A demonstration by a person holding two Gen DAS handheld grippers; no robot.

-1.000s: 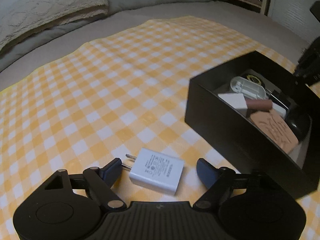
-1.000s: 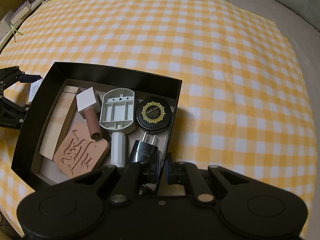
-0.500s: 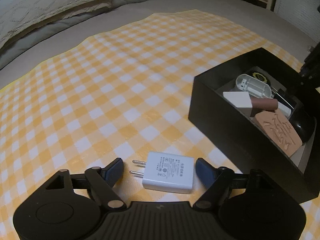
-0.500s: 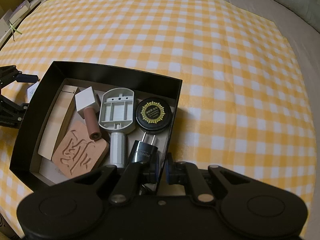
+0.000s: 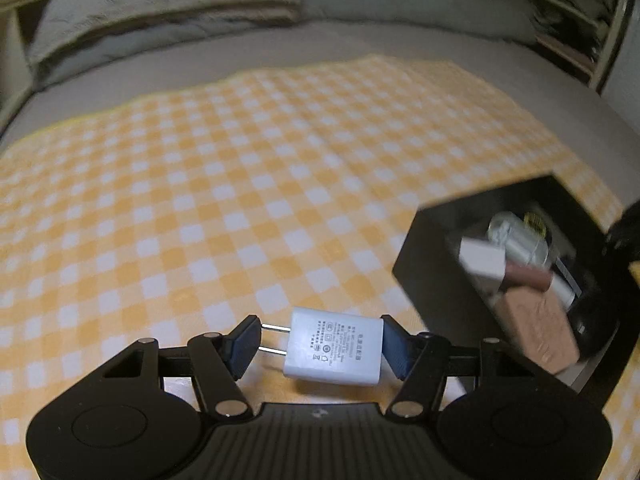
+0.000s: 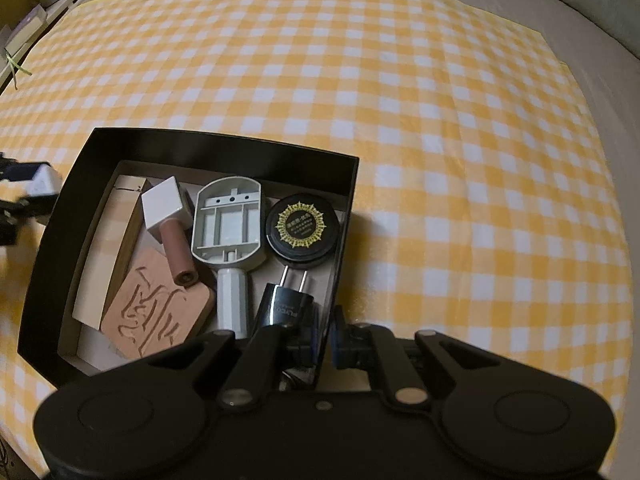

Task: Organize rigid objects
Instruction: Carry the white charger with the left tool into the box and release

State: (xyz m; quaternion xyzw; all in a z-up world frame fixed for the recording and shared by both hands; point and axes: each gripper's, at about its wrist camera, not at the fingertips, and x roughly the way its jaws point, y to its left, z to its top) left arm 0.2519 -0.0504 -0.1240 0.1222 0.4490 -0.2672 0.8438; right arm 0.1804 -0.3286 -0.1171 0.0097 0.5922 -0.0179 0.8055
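The left hand-held gripper (image 5: 318, 344) has just been closing, and its blue pads (image 5: 394, 346) now clamp the white charger (image 5: 334, 350) end to end: one pad meets the two prongs, the other presses the flat back. A second ago the jaws stood wide with the charger lying loose on the checked cloth (image 5: 248, 184) between them. Now the charger hangs clear of the cloth, label up and prongs pointing left, with a faint shadow under it. The left view has also tipped up and gone blurred; more of the bed (image 5: 360, 40) and the pillows (image 5: 160, 4) at the far end shows than before. The black box (image 6: 200, 148) sits to the right of the charger, near it but apart, and keeps the same place and contents in the right view. The right hand-held gripper (image 6: 326, 340) is unchanged: its jaws are pinched together on the right wall of the box at the near corner, one pad inside and one outside. A black plug (image 6: 286, 304) lies inside the box just by the inner pad. At the left edge of the right view the charger (image 6: 42, 184) appears, blurred, beyond the box's left wall.
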